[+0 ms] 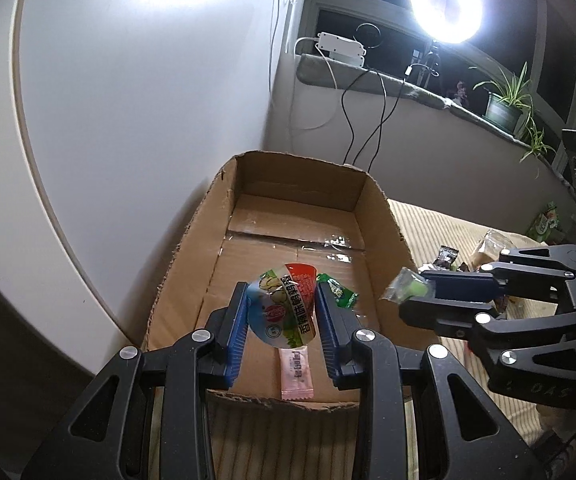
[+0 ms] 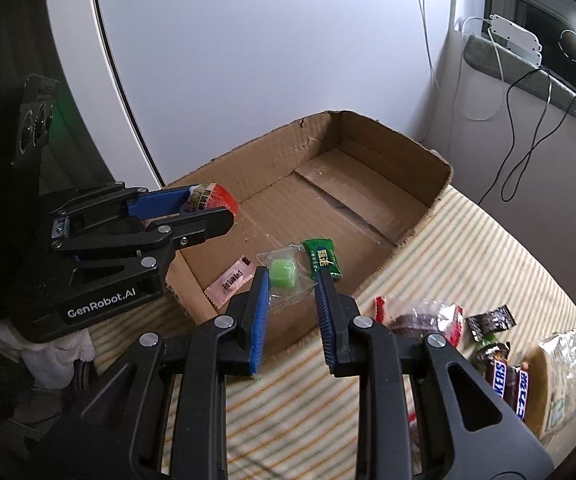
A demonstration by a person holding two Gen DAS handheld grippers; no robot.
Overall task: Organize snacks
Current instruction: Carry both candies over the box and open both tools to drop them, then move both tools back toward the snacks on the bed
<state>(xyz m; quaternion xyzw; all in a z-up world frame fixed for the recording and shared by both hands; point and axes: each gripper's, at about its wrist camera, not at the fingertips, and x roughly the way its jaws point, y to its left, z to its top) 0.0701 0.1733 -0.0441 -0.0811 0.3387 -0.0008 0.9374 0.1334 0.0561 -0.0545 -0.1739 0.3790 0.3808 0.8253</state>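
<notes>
An open cardboard box [image 1: 192,248] [image 2: 427,176] lies on a striped cloth. My left gripper [image 1: 282,308] [image 2: 212,210] is shut on a round snack cup with a colourful lid [image 1: 284,308] [image 2: 210,196], held over the box's near end. My right gripper [image 2: 291,280] [image 1: 409,290] is shut on a clear wrapper with a green cube candy [image 2: 284,274] [image 1: 405,286], at the box's right wall. On the box floor lie a pink packet [image 1: 296,374] [image 2: 230,284] and a green candy packet [image 1: 337,290] [image 2: 321,258].
Loose snacks lie on the striped cloth [image 2: 427,248] right of the box: Snickers bars [image 2: 505,376], a red-and-clear wrapper [image 2: 427,318], a dark wrapper [image 2: 491,318], a clear bag [image 2: 563,372]. A white wall [image 1: 148,100] stands left; a sill with cables, ring light [image 1: 445,2] and plant [image 1: 505,104] behind.
</notes>
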